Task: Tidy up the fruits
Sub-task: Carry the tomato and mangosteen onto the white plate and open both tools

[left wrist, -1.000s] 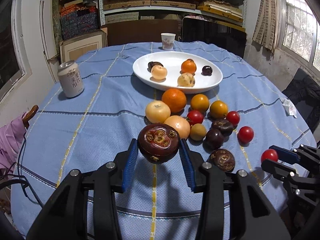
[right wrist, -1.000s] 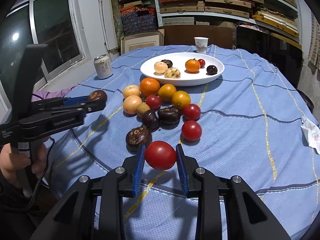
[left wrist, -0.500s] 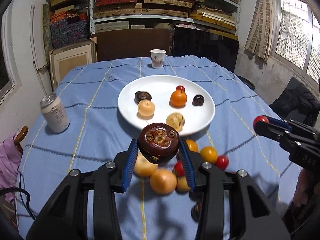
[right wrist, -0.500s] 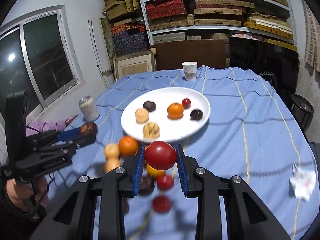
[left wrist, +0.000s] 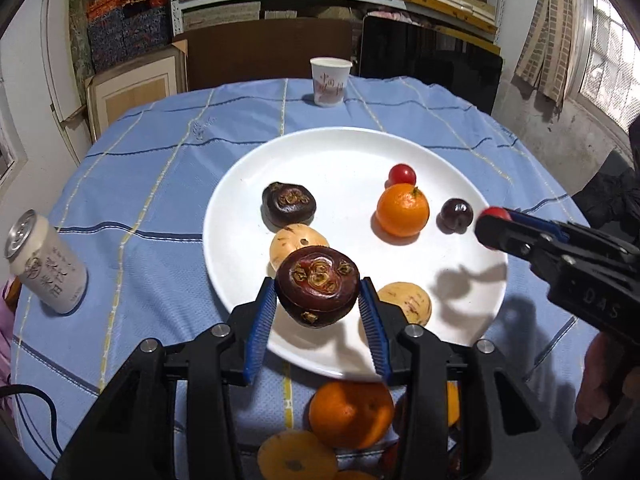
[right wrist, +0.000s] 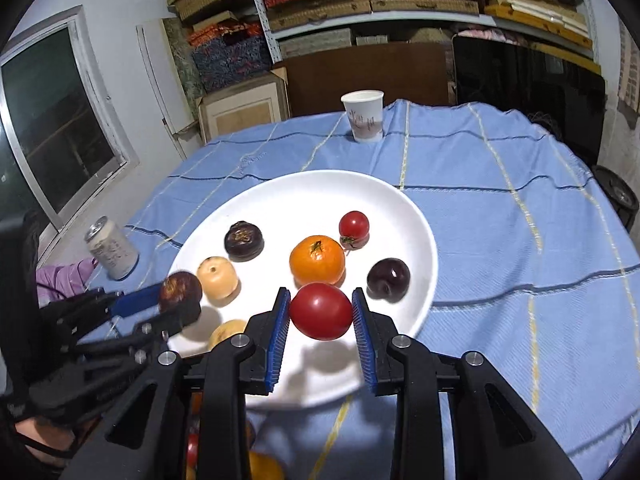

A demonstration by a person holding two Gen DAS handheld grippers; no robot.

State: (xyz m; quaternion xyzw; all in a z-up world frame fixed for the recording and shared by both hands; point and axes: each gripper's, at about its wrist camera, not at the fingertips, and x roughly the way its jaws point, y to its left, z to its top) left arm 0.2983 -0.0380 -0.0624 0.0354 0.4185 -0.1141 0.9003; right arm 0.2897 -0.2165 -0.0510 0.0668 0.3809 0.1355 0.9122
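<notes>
My left gripper is shut on a dark brown mangosteen and hangs over the near edge of the white plate. My right gripper is shut on a red tomato above the plate's near right part. On the plate lie another dark mangosteen, an orange, a small red tomato, a dark plum and two pale yellow fruits. Each gripper shows in the other's view: the right over the plate's right rim, the left over its left rim.
Loose oranges and other fruit lie on the blue tablecloth just in front of the plate, partly hidden by my left gripper. A drink can stands at the left, a paper cup behind the plate. Shelves and boxes line the far wall.
Both grippers have travelled forward from the pile of loose fruit to above the plate, each still carrying its fruit. The loose fruit has dropped below the grippers in both views.
</notes>
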